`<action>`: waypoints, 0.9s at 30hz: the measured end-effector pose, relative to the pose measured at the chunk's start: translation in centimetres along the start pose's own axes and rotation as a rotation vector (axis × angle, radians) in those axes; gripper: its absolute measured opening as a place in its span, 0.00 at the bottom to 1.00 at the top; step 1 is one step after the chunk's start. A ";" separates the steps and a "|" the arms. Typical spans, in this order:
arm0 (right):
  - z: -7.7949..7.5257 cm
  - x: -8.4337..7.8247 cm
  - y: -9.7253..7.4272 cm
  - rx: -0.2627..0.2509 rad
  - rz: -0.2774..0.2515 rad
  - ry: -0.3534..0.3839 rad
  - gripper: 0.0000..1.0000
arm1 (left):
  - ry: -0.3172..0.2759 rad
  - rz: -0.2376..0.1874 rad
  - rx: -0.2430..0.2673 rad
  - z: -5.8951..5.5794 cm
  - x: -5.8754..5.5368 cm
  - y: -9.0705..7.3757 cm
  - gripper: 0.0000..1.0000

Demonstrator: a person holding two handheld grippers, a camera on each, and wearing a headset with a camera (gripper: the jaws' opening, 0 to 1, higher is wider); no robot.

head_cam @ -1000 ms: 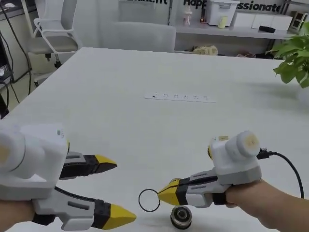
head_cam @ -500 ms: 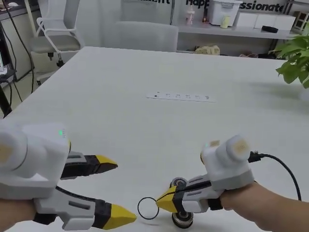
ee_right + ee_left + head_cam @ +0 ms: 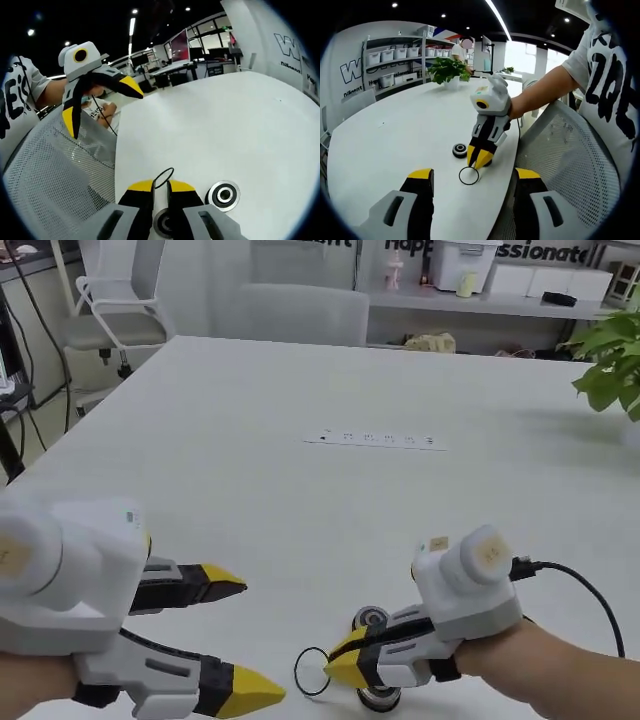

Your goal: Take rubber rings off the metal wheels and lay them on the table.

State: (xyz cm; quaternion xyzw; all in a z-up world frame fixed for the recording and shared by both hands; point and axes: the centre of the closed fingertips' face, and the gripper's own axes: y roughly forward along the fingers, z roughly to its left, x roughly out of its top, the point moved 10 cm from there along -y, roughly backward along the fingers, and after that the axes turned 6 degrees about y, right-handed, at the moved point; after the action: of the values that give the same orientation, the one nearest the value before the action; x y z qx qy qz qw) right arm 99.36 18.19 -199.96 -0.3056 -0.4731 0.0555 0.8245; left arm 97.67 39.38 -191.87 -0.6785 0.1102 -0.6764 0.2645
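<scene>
At the lower centre of the head view, a thin black rubber ring (image 3: 312, 672) is pinched at its right edge between the almost closed jaws of the right gripper (image 3: 335, 665). It is held about flat over the white table (image 3: 300, 490), its loop reaching left from the tips. A round metal wheel (image 3: 371, 620) is seen just behind that gripper, and a second metal wheel (image 3: 378, 698) partly beneath it. At lower left the left gripper (image 3: 245, 638) is spread wide, with nothing gripped. Compared with a second ago, the right gripper is placed lower and further left.
</scene>
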 end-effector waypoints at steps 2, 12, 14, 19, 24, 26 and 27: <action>-0.1 0.0 -0.1 -0.003 -0.006 0.002 0.09 | 0.000 0.000 0.000 0.0 0.0 0.0 0.62; 0.1 0.7 -1.1 -0.006 -0.058 0.012 0.15 | -0.005 0.006 -0.009 0.0 0.0 0.2 0.61; 0.1 0.9 -1.2 -0.005 -0.066 0.011 0.16 | -0.006 0.008 -0.012 0.0 0.1 0.2 0.61; 0.2 1.2 -1.9 -0.010 -0.091 0.001 0.17 | -0.006 0.009 -0.017 0.1 0.3 0.5 0.61; 0.1 1.4 -2.7 -0.018 -0.122 0.006 0.18 | -0.001 0.011 -0.021 0.2 0.4 0.7 0.61; 0.0 1.5 -3.2 -0.024 -0.141 0.013 0.18 | 0.002 0.014 -0.023 0.2 0.5 0.8 0.61; -0.1 1.5 -3.4 -0.027 -0.149 0.016 0.18 | 0.002 0.015 -0.025 0.2 0.5 0.9 0.61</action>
State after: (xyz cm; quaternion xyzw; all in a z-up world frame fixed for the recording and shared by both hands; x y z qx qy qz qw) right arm 99.60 16.01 -196.99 -0.2810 -0.4887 -0.0150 0.8258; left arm 98.12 38.40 -191.87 -0.6802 0.1239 -0.6736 0.2610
